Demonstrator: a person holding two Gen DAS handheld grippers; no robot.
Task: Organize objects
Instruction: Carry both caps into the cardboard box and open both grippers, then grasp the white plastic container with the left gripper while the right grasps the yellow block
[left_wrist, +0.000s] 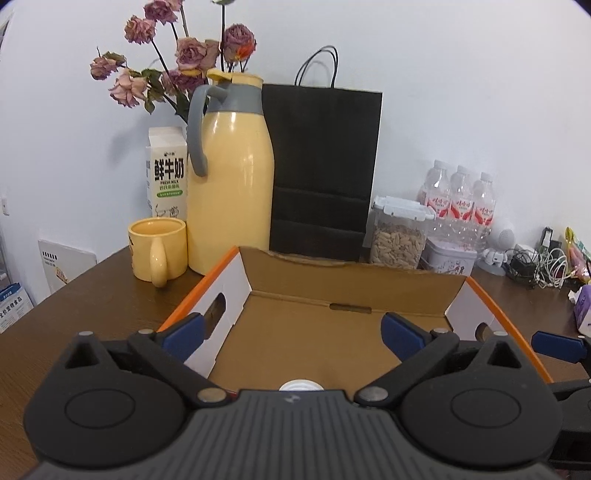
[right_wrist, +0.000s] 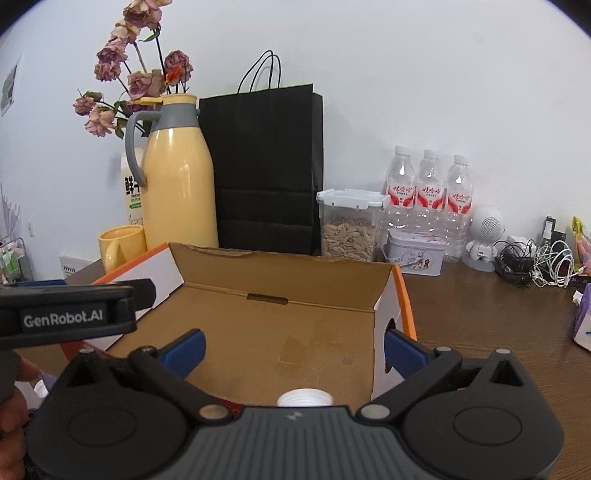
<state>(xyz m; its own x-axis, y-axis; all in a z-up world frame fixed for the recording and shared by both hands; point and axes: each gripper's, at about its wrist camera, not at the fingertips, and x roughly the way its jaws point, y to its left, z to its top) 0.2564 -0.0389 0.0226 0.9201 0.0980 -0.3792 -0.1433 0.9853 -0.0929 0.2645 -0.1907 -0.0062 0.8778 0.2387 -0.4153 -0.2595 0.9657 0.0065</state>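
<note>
Item: open brown corrugated cardboard box with orange-and-white sides (left_wrist: 332, 332), centred on the dark wooden table (left_wrist: 92, 306), apparently the receptacle. Left gripper (left_wrist: 293, 334) and right gripper (right_wrist: 293, 345) spread wide above it, holding nothing (white caps (right_wrist: 304, 398) below). Behind: pale yellow thermos jug (left_wrist: 231, 177), presumably awaiting sorting.

— What's behind everything?
— A plain white wall (left_wrist: 461, 92), evenly lit.
— And underneath?
— A dark brown wooden table (right_wrist: 480, 314), pushed right against that wall.

Both tongs (left_wrist: 293, 334) (right_wrist: 293, 349) agape, side by side
</note>
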